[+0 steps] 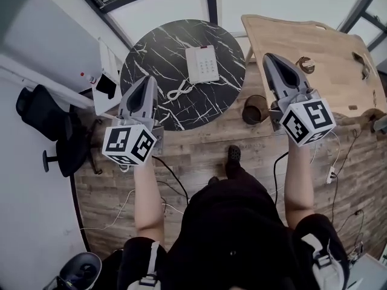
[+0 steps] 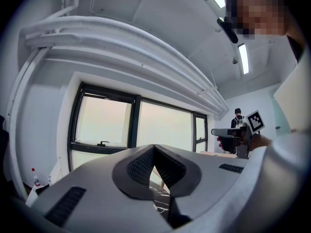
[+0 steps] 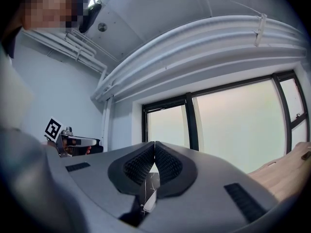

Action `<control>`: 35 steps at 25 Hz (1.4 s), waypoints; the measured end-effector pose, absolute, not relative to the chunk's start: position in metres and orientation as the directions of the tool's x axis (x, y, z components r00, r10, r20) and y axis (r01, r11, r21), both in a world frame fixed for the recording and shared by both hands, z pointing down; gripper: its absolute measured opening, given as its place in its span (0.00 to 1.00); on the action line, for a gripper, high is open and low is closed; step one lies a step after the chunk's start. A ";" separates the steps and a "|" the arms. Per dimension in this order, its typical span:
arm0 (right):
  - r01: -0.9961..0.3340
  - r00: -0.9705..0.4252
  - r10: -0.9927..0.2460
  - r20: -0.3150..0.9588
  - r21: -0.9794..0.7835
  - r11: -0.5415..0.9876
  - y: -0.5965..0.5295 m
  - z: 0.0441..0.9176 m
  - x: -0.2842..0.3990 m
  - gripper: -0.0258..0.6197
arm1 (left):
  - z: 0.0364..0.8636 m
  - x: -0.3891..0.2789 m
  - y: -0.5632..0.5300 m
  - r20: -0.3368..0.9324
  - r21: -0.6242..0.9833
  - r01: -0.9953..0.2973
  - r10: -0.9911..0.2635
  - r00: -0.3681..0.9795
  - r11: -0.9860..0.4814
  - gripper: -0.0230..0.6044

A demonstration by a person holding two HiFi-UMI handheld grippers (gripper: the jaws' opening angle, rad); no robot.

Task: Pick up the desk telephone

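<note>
A white desk telephone [image 1: 201, 64] with a coiled cord [image 1: 179, 91] lies on a round black marble table [image 1: 157, 47]. My left gripper [image 1: 149, 81] hangs over the table's near left edge, shut and empty, a little left of the cord. Over a wooden table to the right, my right gripper [image 1: 269, 59] is held up, likewise shut on nothing. In the left gripper view the left gripper [image 2: 154, 146] points level at a window; in the right gripper view the right gripper [image 3: 154, 144] does too, and a strip of the marble table [image 3: 150, 181] shows below its tips.
A light wooden table [image 1: 314, 53] stands right of the round one, with a small round object [image 1: 306, 64] on it. A dark bin [image 1: 255, 109] sits on the wood floor between the tables. A black chair [image 1: 51, 132] is at the left. Cables [image 1: 175, 183] trail on the floor.
</note>
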State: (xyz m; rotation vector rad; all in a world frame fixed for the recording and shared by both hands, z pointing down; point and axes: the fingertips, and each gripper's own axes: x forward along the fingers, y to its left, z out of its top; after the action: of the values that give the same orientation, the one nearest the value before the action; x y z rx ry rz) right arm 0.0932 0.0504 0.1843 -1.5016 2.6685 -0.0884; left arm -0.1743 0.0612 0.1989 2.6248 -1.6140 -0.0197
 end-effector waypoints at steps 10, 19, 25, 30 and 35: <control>-0.817 -0.565 -0.822 -0.073 -0.087 0.570 -0.012 0.180 0.125 0.09 | 0.191 -0.135 0.010 0.011 0.032 -0.909 -0.909 0.416 -0.415 0.06; -0.793 -0.599 -0.799 -0.054 -0.101 0.601 -0.049 0.199 0.141 0.09 | 0.202 -0.112 -0.021 0.023 0.026 -0.924 -0.924 0.382 -0.381 0.06; -0.780 -0.614 -0.788 -0.049 -0.112 0.615 -0.061 0.206 0.143 0.09 | 0.212 -0.109 -0.029 0.050 0.028 -0.929 -0.928 0.369 -0.368 0.06; -0.780 -0.614 -0.789 -0.027 -0.129 0.612 -0.069 0.216 0.142 0.09 | 0.223 -0.113 -0.035 0.088 0.027 -0.937 -0.932 0.350 -0.349 0.06; -0.786 -0.608 -0.794 -0.003 -0.133 0.603 -0.080 0.227 0.141 0.09 | 0.231 -0.114 -0.046 0.096 0.038 -0.934 -0.929 0.357 -0.355 0.06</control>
State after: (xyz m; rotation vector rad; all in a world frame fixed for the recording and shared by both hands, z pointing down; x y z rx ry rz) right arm 0.1410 -0.0799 0.2269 -1.3602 2.7570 -0.1814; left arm -0.1145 -0.0464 0.2309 2.5155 -1.7322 0.0885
